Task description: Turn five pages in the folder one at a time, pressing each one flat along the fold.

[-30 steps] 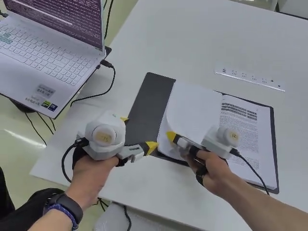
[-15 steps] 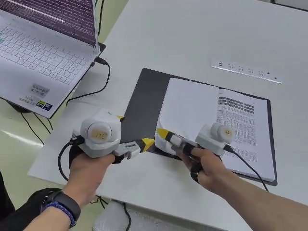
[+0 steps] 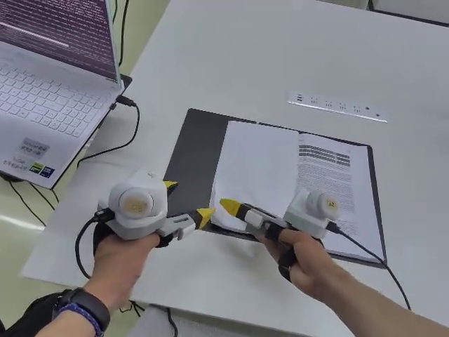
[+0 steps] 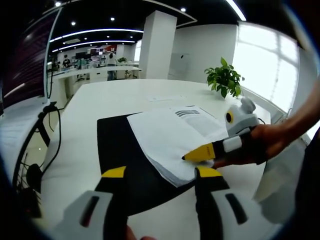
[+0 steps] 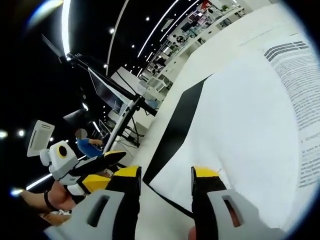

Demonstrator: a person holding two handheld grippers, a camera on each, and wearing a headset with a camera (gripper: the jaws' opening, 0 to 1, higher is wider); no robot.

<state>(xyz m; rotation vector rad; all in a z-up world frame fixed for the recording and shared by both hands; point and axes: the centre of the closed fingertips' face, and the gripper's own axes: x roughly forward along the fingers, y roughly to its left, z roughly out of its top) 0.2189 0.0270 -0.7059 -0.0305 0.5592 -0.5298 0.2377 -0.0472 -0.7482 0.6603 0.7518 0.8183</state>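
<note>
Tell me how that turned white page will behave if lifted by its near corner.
The page is probably floppy: its near edge bows up off the black folder. It looks thin and light, so it would likely sag rather than stay flat.

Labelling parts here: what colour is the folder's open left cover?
Black; the folder cover shows best in the head view.

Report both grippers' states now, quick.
Left gripper: open, holding nothing.
Right gripper: open, over the page at its near corner.
</note>
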